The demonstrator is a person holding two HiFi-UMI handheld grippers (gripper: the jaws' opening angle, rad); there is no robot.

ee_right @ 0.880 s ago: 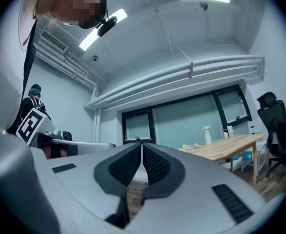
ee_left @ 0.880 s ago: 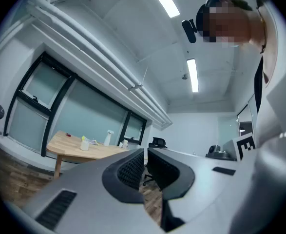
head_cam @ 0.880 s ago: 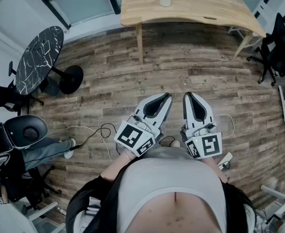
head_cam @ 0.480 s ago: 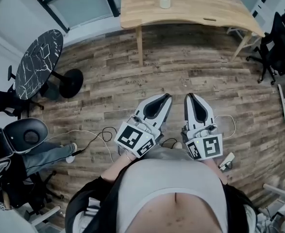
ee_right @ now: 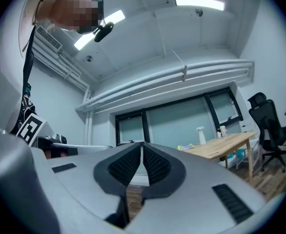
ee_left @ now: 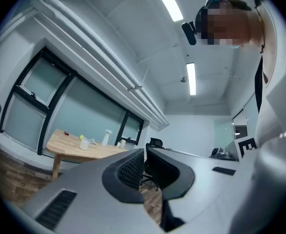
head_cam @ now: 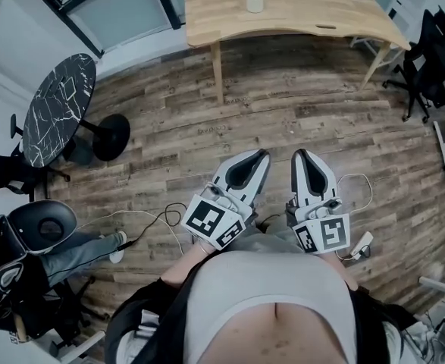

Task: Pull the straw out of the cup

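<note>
A small white cup [head_cam: 255, 2] stands on the far wooden table [head_cam: 305, 17], across the room from me; I cannot make out a straw at this distance. My left gripper [head_cam: 261, 155] and right gripper [head_cam: 301, 153] are held side by side close to my body, over the wood floor, both pointing toward the table. Each is shut with nothing between its jaws. In the left gripper view the left gripper [ee_left: 145, 150] points past the table [ee_left: 69, 151] and the cup [ee_left: 85, 144]. The right gripper [ee_right: 142, 145] has its pads together.
A round black marble table [head_cam: 59, 97] stands at the left. Black office chairs [head_cam: 434, 67] are at the right, and another chair [head_cam: 44, 211] and a seated person's leg [head_cam: 78, 240] at the lower left. Cables [head_cam: 150, 212] lie on the floor near my feet. A spray bottle [ee_right: 201, 135] stands on the wooden table.
Both grippers stay shut and close to my body. Only the view has shifted slightly.
</note>
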